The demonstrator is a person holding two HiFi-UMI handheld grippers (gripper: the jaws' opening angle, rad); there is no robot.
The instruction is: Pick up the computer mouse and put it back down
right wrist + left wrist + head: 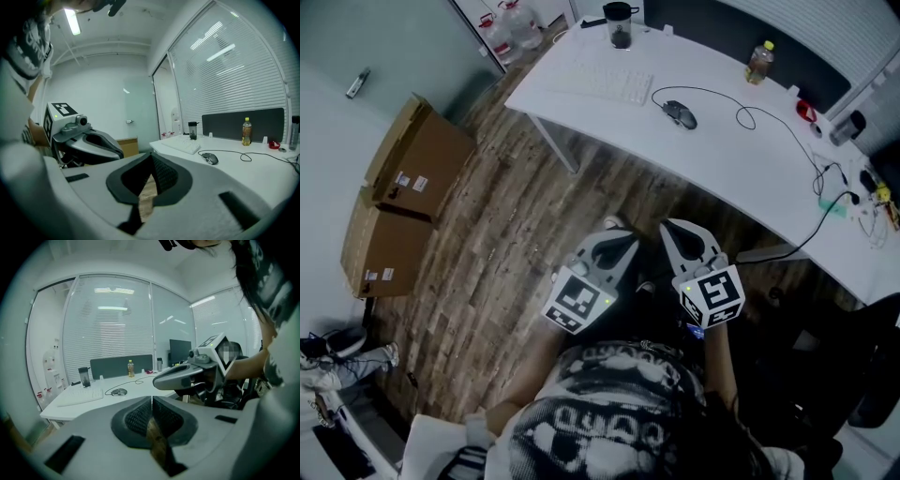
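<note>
A dark grey computer mouse (pixel 680 113) with a black cable lies on the white desk (pixel 750 169), right of the white keyboard (pixel 609 82). The mouse (pixel 118 392) shows small and far in the left gripper view, and again the mouse (pixel 210 158) in the right gripper view. Both grippers are held close to the person's body, well short of the desk, over the wooden floor. My left gripper (pixel 617 234) has its jaws together, nothing between them. My right gripper (pixel 673 231) is likewise shut and empty.
On the desk stand a dark blender cup (pixel 620 24), a drink bottle (pixel 758 62), a red item (pixel 806 111) and cables at the right. Cardboard boxes (pixel 403 197) sit on the floor at left. A black chair (pixel 825 375) is at lower right.
</note>
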